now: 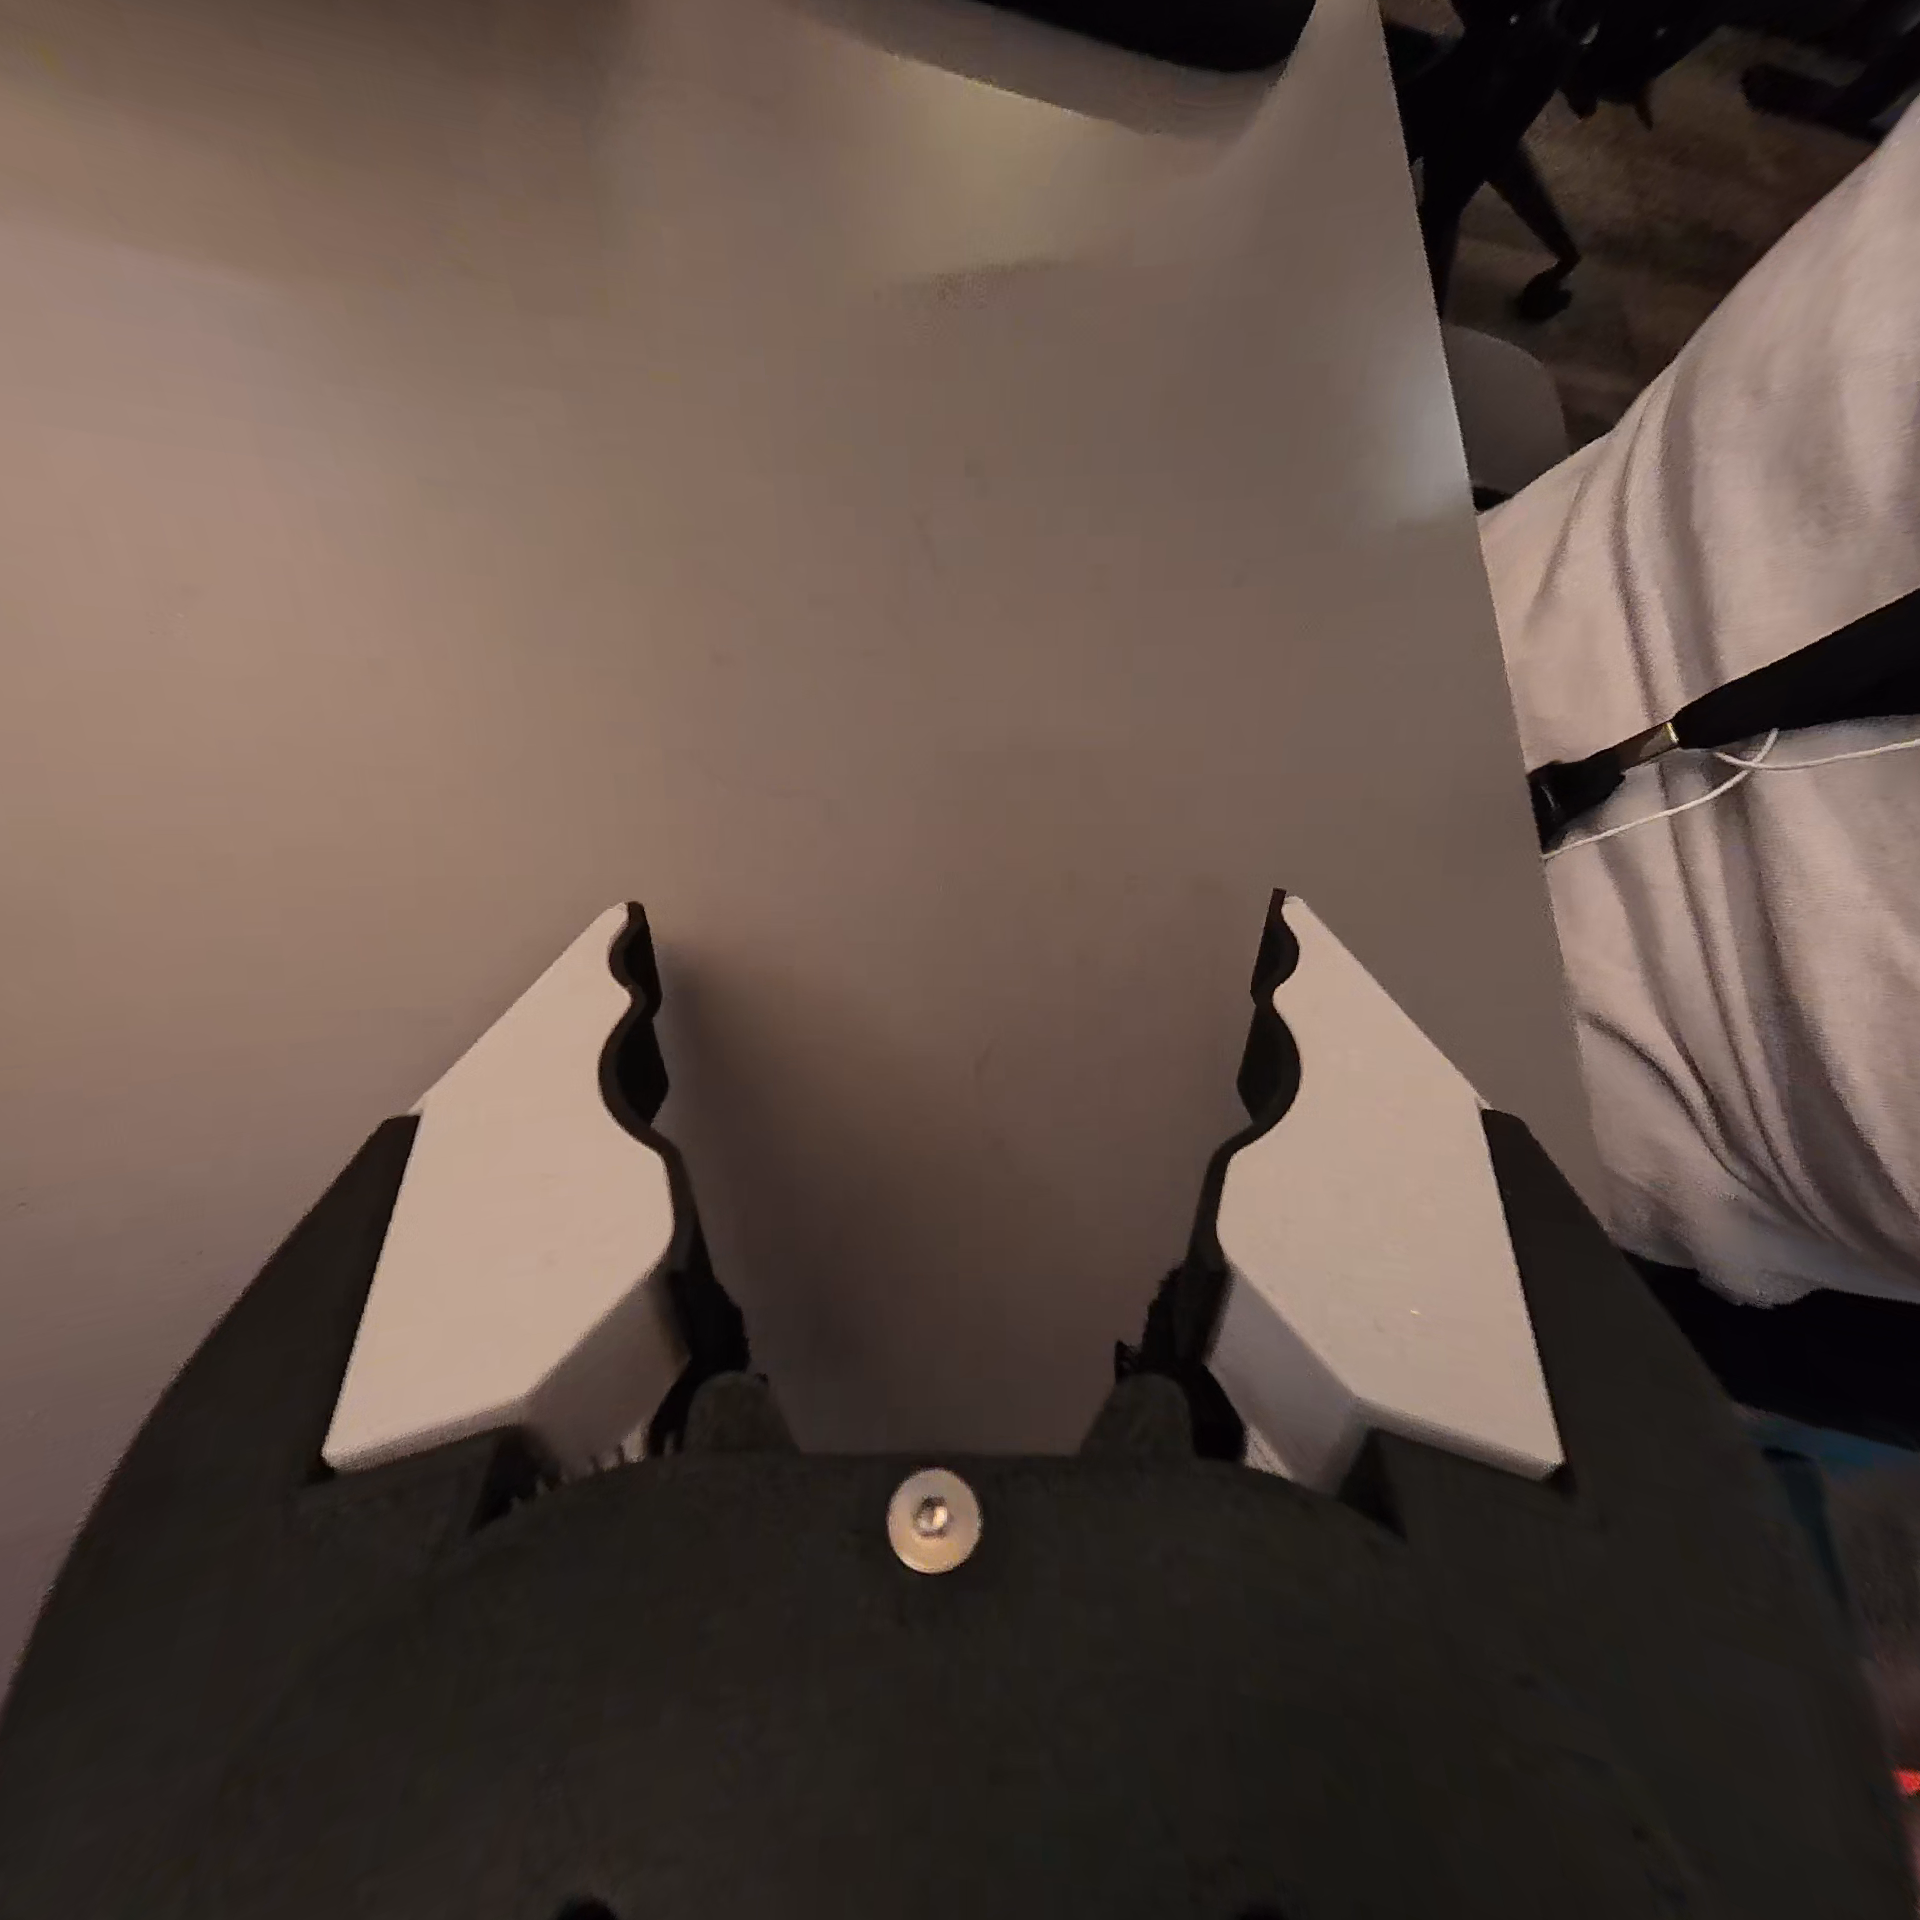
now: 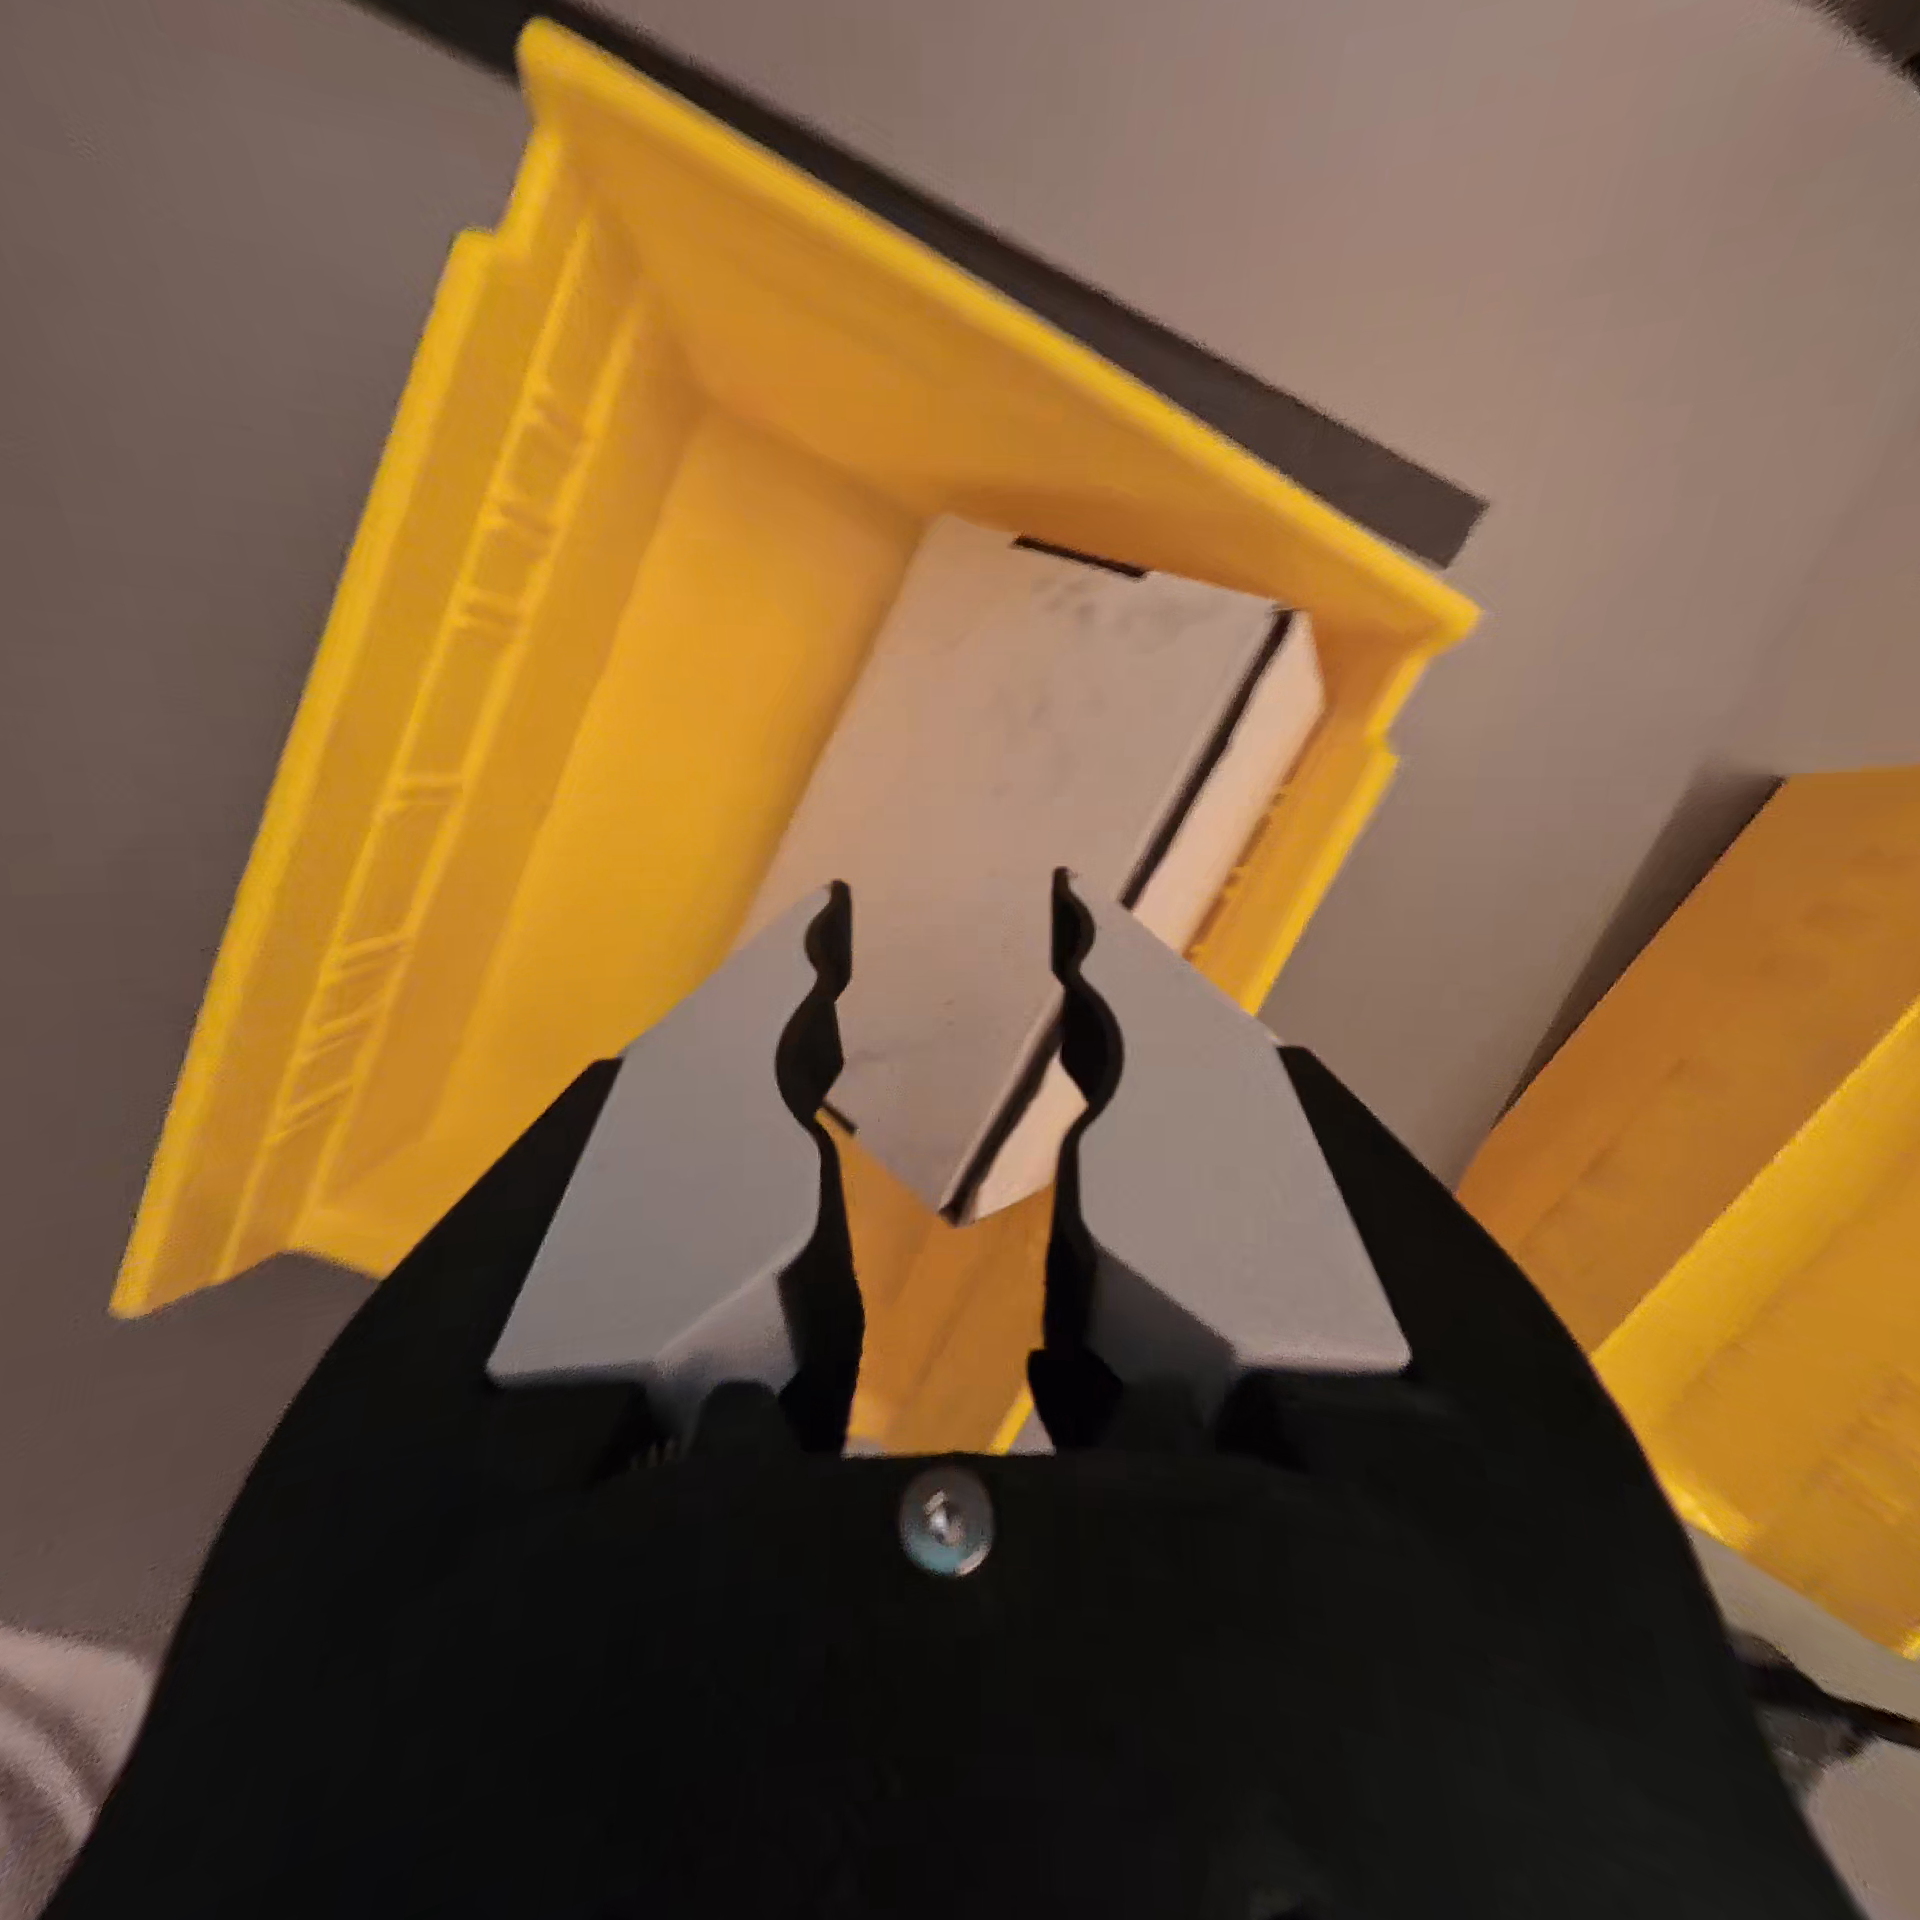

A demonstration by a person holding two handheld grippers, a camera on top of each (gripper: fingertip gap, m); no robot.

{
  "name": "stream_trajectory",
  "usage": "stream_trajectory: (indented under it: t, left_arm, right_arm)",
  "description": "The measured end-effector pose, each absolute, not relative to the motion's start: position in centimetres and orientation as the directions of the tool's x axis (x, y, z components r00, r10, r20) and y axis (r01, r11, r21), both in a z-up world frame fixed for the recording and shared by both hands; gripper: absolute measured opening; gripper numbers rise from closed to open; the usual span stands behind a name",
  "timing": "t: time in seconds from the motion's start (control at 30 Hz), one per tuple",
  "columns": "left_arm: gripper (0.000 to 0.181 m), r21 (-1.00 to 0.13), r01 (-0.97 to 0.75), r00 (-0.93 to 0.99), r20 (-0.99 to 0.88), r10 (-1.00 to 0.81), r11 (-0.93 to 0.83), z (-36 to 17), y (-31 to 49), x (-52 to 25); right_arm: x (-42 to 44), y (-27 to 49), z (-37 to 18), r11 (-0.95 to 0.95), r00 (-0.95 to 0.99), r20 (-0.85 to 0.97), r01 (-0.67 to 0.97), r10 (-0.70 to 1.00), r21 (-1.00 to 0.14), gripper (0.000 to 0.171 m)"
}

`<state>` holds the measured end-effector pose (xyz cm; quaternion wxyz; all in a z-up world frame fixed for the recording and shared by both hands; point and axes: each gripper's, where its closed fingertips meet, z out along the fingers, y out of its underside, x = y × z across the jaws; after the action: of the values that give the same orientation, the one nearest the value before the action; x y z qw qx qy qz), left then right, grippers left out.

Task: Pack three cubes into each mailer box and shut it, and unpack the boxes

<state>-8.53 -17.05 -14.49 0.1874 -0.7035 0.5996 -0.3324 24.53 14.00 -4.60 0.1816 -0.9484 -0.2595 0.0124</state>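
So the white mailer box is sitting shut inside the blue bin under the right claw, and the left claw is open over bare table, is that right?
Not quite: the bin is yellow, not blue, as the right wrist view shows. The rest holds: the white mailer box lies shut inside it under the right claw, and the left claw is open over bare table.

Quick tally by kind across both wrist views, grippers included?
Yellow bins: 2, one holding the box, one at right
White mailer box: 1, shut
Grippers: 2, left gripper, right gripper
Cubes: 0 visible
Total: 5

Right gripper (image 2: 951, 894), fingers apart, over mailer box (image 2: 997, 769) in yellow bin (image 2: 644, 644)
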Motion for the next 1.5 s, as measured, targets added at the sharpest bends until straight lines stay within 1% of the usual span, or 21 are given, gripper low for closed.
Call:
stream_trajectory:
  t: [0.03,0.07,0.17,0.27,0.4,0.47,0.6,0.7,0.83,0.9,0.97,1.0,1.03,1.1,1.13,1.2,1.23,1.27,1.37,1.43,1.5]
  left_arm:
    - [0.114,-0.661,-0.719,0.064,0.245,-0.968,-0.214,-14.6,-16.9,-8.6]
    - [0.113,-0.659,-0.72,0.07,0.247,-0.967,-0.22,-14.7,-16.8,-8.6]
    - [0.113,-0.646,-0.725,0.084,0.258,-0.963,-0.237,-15.2,-16.5,-8.8]
    - [0.113,-0.644,-0.73,0.084,0.247,-0.965,-0.229,-15.2,-16.6,-8.7]
    - [0.113,-0.654,-0.724,0.076,0.238,-0.968,-0.218,-14.8,-16.7,-8.4]
    - [0.113,-0.656,-0.724,0.072,0.231,-0.97,-0.21,-14.7,-16.8,-8.3]
    - [0.113,-0.652,-0.734,0.067,0.213,-0.975,-0.193,-14.7,-17.1,-8.2]
    - [0.113,-0.643,-0.745,0.062,0.199,-0.978,-0.178,-14.9,-17.3,-8.0]
    - [0.113,-0.629,-0.759,0.055,0.19,-0.98,-0.165,-15.4,-17.6,-7.9]
    - [0.113,-0.622,-0.766,0.057,0.187,-0.981,-0.163,-15.6,-17.6,-7.9]
    - [0.113,-0.626,-0.762,0.053,0.19,-0.98,-0.163,-15.5,-17.7,-7.9]
    - [0.113,-0.629,-0.759,0.053,0.194,-0.98,-0.166,-15.5,-17.6,-7.9]
    - [0.113,-0.631,-0.757,0.054,0.195,-0.979,-0.168,-15.4,-17.6,-7.9]
    - [0.113,-0.628,-0.76,0.056,0.192,-0.98,-0.166,-15.5,-17.6,-7.9]
    - [0.113,-0.626,-0.762,0.057,0.188,-0.98,-0.165,-15.5,-17.6,-7.9]
    - [0.113,-0.625,-0.764,0.054,0.188,-0.981,-0.162,-15.6,-17.7,-7.9]
    - [0.113,-0.623,-0.766,0.053,0.187,-0.981,-0.161,-15.6,-17.7,-7.9]
    - [0.113,-0.619,-0.769,0.054,0.184,-0.981,-0.158,-15.7,-17.7,-8.0]
    - [0.113,-0.609,-0.777,0.056,0.18,-0.982,-0.156,-15.9,-17.6,-8.2]
    - [0.112,-0.611,-0.776,0.056,0.182,-0.982,-0.158,-15.9,-17.6,-8.1]
    - [0.112,-0.613,-0.774,0.055,0.184,-0.981,-0.159,-15.9,-17.6,-8.1]
  right_arm:
    - [25.0,14.4,-4.5,-0.799,0.877,0.059,0.46,0.476,-0.386,0.051]
    - [25.6,14.6,-4.6,-0.809,0.891,0.038,0.429,0.453,-0.401,0.07]
    - [26.9,14.6,-5.5,-0.848,0.922,-0.02,0.348,0.388,-0.4,0.09]
    - [27.4,14.1,-6.5,-0.866,0.935,-0.033,0.312,0.352,-0.391,0.091]
    - [26.1,12.3,-8.1,-0.879,0.92,-0.034,0.362,0.391,-0.312,0.084]
    - [25.7,12.2,-8.3,-0.873,0.918,0.024,0.385,0.397,-0.301,0.088]
    - [23.6,12.0,-7.4,-0.838,0.896,0.109,0.441,0.43,-0.322,0.083]
    - [21.0,11.7,-6.7,-0.811,0.881,0.097,0.465,0.462,-0.355,0.07]
    - [21.8,12.2,-7.1,-0.84,0.882,0.221,0.466,0.416,-0.277,0.075]
    - [22.1,13.1,-7.3,-0.852,0.889,0.261,0.442,0.376,-0.28,0.078]
    - [21.8,13.2,-8.0,-0.895,0.924,0.198,0.371,0.328,-0.247,0.096]
    - [22.1,13.0,-8.4,-0.928,0.945,0.172,0.31,0.277,-0.206,0.112]
    - [22.3,12.9,-8.8,-0.952,0.962,0.139,0.257,0.235,-0.165,0.119]
    - [22.3,12.9,-9.5,-0.977,0.983,0.056,0.183,0.178,-0.113,0.118]
    - [22.2,12.9,-9.7,-0.985,0.989,0.014,0.151,0.15,-0.082,0.111]
    - [21.3,12.9,-10.1,-0.989,0.986,-0.085,0.137,0.14,-0.047,0.088]
    - [21.0,12.6,-10.3,-0.989,0.983,-0.111,0.145,0.146,-0.018,0.07]
    - [21.2,12.6,-10.5,-0.985,0.981,-0.091,0.173,0.172,0.005,0.064]
    - [21.6,12.5,-10.1,-0.942,0.943,0.001,0.334,0.334,0.029,0.062]
    - [22.4,12.9,-9.5,-0.858,0.848,0.134,0.512,0.512,0.038,0.062]
    - [23.6,13.7,-8.6,-0.768,0.725,0.288,0.636,0.626,0.069,0.061]
